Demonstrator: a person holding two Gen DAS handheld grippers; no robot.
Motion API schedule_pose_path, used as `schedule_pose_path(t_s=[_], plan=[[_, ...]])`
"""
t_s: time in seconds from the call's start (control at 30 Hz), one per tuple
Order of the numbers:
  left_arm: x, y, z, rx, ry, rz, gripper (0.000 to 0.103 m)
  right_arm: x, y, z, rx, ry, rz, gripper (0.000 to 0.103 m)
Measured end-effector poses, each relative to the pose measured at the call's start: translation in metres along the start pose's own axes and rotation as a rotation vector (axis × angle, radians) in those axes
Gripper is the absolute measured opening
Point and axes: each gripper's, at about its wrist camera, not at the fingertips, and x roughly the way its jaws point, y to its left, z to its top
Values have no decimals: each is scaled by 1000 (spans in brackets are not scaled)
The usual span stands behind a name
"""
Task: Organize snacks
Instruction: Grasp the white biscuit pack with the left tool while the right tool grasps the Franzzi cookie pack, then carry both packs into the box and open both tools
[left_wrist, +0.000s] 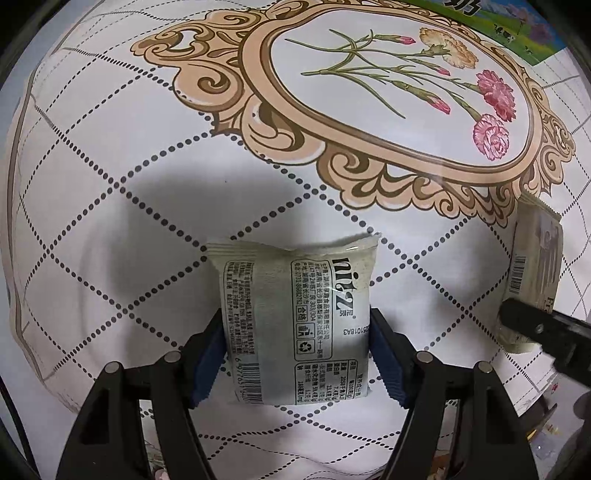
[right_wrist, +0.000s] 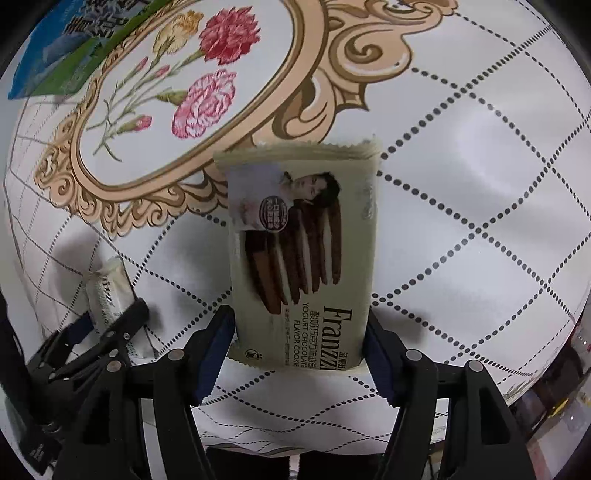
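Observation:
My left gripper (left_wrist: 297, 354) is shut on a pale grey speckled snack packet (left_wrist: 295, 317), back side up with printed text and a barcode, held just above the tablecloth. My right gripper (right_wrist: 301, 350) is shut on a beige Franzzi yogurt chocolate cookie packet (right_wrist: 303, 254). That cookie packet also shows edge-on at the right of the left wrist view (left_wrist: 535, 273), with the right gripper's dark finger (left_wrist: 543, 325) on it. The grey packet and the left gripper (right_wrist: 107, 325) appear at the lower left of the right wrist view.
The table wears a white quilted-pattern cloth (left_wrist: 110, 184) with a beige ornate oval frame of carnations (left_wrist: 399, 88). A blue-green carton lies at the far edge (left_wrist: 517, 26), also seen in the right wrist view (right_wrist: 62, 51). The table edge runs at the lower right (right_wrist: 546, 380).

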Motion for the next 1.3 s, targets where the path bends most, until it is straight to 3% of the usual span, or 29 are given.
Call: schedule_pose_path(t_s=[0.27, 0.37, 0.4, 0.63, 0.83, 1.1, 1.2, 1.3], plan=[[11, 12, 6, -36, -1, -14, 71, -12, -1, 31, 41, -17, 11, 74], [4, 18, 6, -37, -13, -16, 68, -5, -1, 43, 51, -33, -2, 69], [2, 20, 5, -41, -17, -20, 67, -6, -1, 43, 49, -44, -15, 61], [-22, 29, 3, -47, -42, -52, 66, -7, 3, 21, 20, -69, 8, 61], [-81, 29, 21, -34, -129, -109, 66, -65, 12, 11, -29, -145, 102, 61], [-209, 15, 106, 9, -349, -189, 66, -191, 52, 53, -120, -327, 197, 61], [-245, 7, 151, 18, -393, -215, 66, -233, 63, 79, -143, -394, 189, 61], [-253, 5, 197, 26, -405, -222, 66, -260, 66, 116, -144, -428, 172, 61]])
